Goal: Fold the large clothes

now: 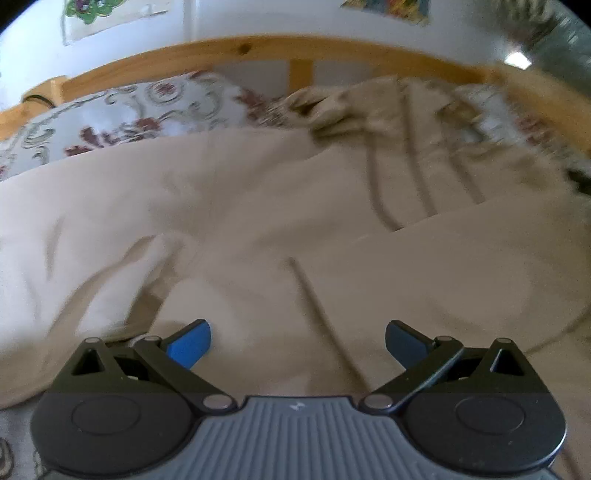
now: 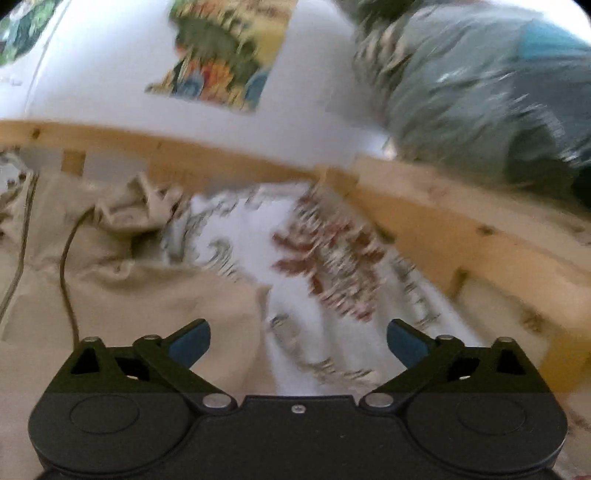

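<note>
- One large beige garment (image 1: 258, 206) lies spread across a bed, rumpled, covering most of the bedding; dark cord-like lines run along it, three of them side by side towards the far right.
- One left gripper (image 1: 297, 343) hovers over the middle of the garment — its two blue-padded fingers (image 1: 190, 345) stand wide apart with nothing between them.
- One right gripper (image 2: 298, 343) sits at the garment's right edge, where the beige cloth (image 2: 129, 288) meets the bedding; its jaws are also spread wide and hold nothing.
- One white bed sheet (image 2: 325, 258) with red and grey floral print shows beside the garment; in the left view it appears behind the garment, at the upper left (image 1: 122, 114).
- One pale wooden bed frame (image 1: 258, 48) — a rail with upright slats — runs along the far side and, in the right view, down the right side (image 2: 461, 225).
- Two colourful pictures (image 1: 110, 14) hang on the white wall above the rail.
- The right view is badly blurred; a grey-green shape at its upper right cannot be made out.
</note>
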{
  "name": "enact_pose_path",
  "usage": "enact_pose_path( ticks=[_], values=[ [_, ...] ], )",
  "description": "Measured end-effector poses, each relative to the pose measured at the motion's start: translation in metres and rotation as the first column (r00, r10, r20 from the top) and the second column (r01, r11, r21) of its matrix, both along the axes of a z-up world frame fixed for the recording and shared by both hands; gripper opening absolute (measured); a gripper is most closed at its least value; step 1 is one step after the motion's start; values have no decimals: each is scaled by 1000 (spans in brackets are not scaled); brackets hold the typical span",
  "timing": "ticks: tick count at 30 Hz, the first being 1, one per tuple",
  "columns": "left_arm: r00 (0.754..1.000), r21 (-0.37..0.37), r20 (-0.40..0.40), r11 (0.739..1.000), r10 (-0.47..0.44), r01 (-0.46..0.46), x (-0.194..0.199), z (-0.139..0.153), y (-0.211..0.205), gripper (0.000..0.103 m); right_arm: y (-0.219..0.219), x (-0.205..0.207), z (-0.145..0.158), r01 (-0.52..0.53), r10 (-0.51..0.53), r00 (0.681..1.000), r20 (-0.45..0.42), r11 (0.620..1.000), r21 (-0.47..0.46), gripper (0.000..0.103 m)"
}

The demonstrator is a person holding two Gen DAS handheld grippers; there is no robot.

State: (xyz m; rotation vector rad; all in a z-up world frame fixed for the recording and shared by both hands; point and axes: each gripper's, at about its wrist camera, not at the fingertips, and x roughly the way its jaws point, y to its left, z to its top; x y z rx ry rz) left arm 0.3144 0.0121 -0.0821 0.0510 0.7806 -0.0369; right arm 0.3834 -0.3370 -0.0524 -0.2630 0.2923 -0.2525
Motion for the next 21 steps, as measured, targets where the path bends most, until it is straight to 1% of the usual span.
enact_pose_path(
  ticks=[1, 3, 5, 7, 10, 11, 12, 14, 16, 18, 19, 21],
  values=[
    [1000, 15, -12, 1000, 21, -21, 4, -3, -1, 102, -2, 5, -2, 6, -6, 999, -37, 1000, -14, 102],
    [998, 8, -25, 999, 54, -54, 8, -6, 0, 102, -5, 24, -15, 33, -40, 989, -142, 998, -52, 102],
    [998, -3, -34, 998, 61, -61, 8, -5, 3, 102, -9, 39, -28, 36, -45, 973, -228, 998, -43, 101],
    [998, -12, -31, 998, 62, -62, 4, 0, 7, 102, -9, 37, -29, 58, -60, 974, -218, 998, -16, 102],
    [997, -48, -2, 996, 73, -73, -12, 11, 21, 102, -5, 17, -12, 88, -85, 981, -175, 996, 10, 101],
    [997, -50, 4, 995, 82, -82, -19, 16, 26, 102, -1, 6, -4, 76, -71, 986, -153, 997, 28, 102],
    [996, -48, 7, 995, 91, -91, -24, 19, 29, 102, 4, -10, 4, 39, -31, 991, -130, 998, 58, 102],
    [994, -31, 17, 994, 105, -104, -38, 28, 36, 102, 12, -35, 16, -28, 40, 992, -117, 994, 102, 102],
    [991, 3, 38, 991, 132, -132, -53, 38, 42, 102, 25, -62, 23, -74, 91, 988, -123, 988, 138, 102],
    [981, 42, 72, 982, 179, -182, -70, 47, 50, 102, 39, -94, 29, -107, 132, 984, -120, 976, 192, 102],
    [975, 47, 93, 977, 202, -207, -80, 52, 57, 102, 47, -108, 30, -121, 150, 982, -114, 966, 227, 102],
    [958, 28, 142, 966, 250, -257, -100, 61, 73, 102, 65, -136, 33, -116, 157, 981, -110, 942, 314, 102]
  ],
)
